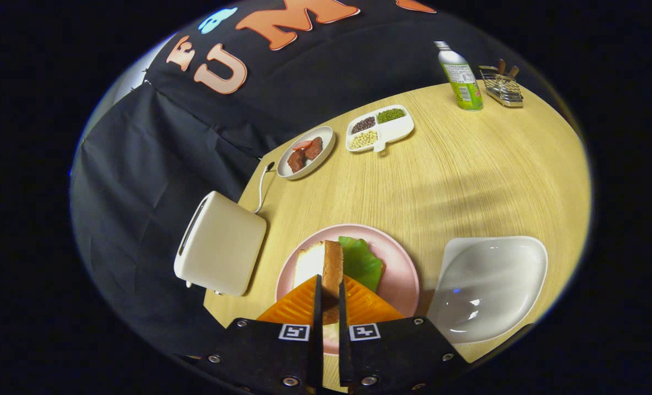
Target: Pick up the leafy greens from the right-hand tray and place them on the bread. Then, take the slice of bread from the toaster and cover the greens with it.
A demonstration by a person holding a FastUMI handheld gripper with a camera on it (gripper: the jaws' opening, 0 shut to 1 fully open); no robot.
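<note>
My gripper (330, 296) is shut on a slice of bread (332, 269), its orange fingers (298, 304) pressing on both sides. The slice stands on edge between them, brown crust towards me and pale face turned towards the toaster. It hangs over the pink plate (400, 282). A green leaf (361, 263) lies on that plate just beyond the fingers, on the side away from the toaster. I cannot tell whether another slice lies under the leaf. The cream toaster (221, 244) stands beside the plate at the table's edge. The white tray (490, 285) on the other side holds nothing.
Further back on the wooden table (468, 181) sit a white plate with meat pieces (306, 152) and a divided dish of beans (379, 127). A bottle (460, 77) and a wire rack (502, 85) stand at the far edge. The toaster's cord (261, 186) trails behind it.
</note>
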